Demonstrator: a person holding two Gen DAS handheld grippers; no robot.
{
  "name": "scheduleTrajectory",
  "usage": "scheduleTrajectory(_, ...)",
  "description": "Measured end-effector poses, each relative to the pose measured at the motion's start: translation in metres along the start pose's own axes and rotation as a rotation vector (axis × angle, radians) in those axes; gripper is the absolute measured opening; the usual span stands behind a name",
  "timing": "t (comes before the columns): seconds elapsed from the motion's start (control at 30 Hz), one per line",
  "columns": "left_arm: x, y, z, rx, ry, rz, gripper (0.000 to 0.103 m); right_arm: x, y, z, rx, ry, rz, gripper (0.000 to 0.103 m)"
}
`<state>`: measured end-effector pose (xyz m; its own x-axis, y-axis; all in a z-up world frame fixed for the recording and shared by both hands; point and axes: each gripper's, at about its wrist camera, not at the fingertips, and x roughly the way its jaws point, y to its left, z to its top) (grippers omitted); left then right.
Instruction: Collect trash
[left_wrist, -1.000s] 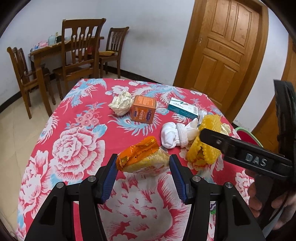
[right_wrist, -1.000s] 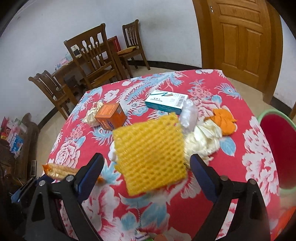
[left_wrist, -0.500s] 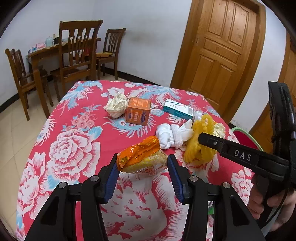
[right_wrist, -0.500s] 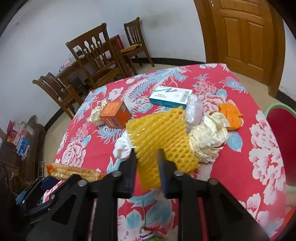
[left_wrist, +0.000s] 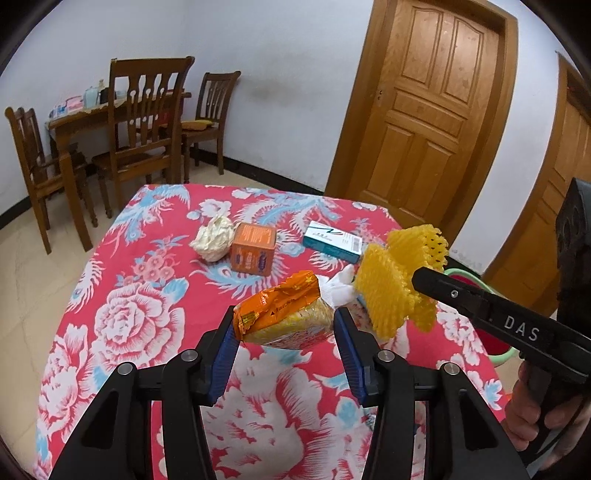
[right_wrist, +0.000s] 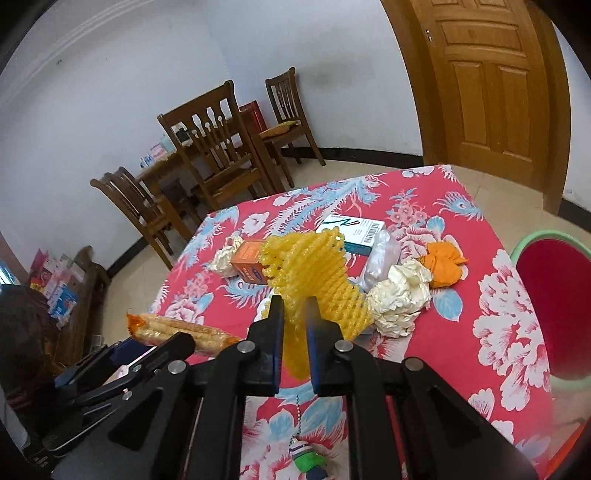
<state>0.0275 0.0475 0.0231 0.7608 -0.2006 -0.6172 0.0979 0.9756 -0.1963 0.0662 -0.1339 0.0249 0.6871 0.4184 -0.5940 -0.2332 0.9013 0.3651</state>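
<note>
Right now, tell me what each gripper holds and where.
Left gripper: orange snack packet, gripped across its sides. Right gripper: yellow foam net, pinched at its near edge.

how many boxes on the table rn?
2. The orange box stands beside a crumpled white paper wad toward the table's far side; the teal-and-white box lies flat to its right. The yellow foam net may hide more.

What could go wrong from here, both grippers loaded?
The yellow foam net is pinched only at its lower edge by the right gripper; it is floppy and could slip out. The snack packet sits between the left gripper's pads with most of it sticking out forward, so it may pivot or drop.
</note>
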Motion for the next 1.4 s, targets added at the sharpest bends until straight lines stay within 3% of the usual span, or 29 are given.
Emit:
scheduleTrajectory(0.13,-0.001,-0.003,0.002,0.002,-0.003,-0.007,0.052,-0.008,-0.011,0.000,0.024,-0.008,0.008,0.014)
scheduleTrajectory(0.4,0.002,-0.007,0.001,0.006,0.005,-0.012,0.052,-0.005,-0.036,-0.015,0.035,0.040,-0.075,0.014)
scheduleTrajectory(0.73,0.005,-0.013,0.000,0.021,0.012,-0.015,0.052,0.001,-0.079,-0.035,0.029,0.069,-0.307,0.014)
scheduleTrajectory(0.8,0.006,-0.015,-0.001,0.025,0.013,-0.015,0.052,0.000,-0.087,-0.037,0.055,0.080,-0.296,0.015)
scheduleTrajectory(0.93,0.007,-0.017,-0.001,0.029,0.017,-0.016,0.052,-0.013,-0.096,-0.037,0.089,0.057,-0.289,0.030)
scheduleTrajectory(1.1,0.008,-0.020,0.000,0.035,0.018,-0.017,0.052,-0.033,-0.093,-0.033,0.090,0.002,-0.294,0.039)
scheduleTrajectory(1.27,0.006,-0.022,0.000,0.038,0.014,-0.019,0.052,-0.049,-0.082,-0.034,0.082,-0.027,-0.265,0.040)
scheduleTrajectory(1.4,0.003,-0.021,-0.003,0.038,0.013,-0.019,0.052,-0.052,-0.068,-0.044,0.067,0.000,-0.215,0.040)
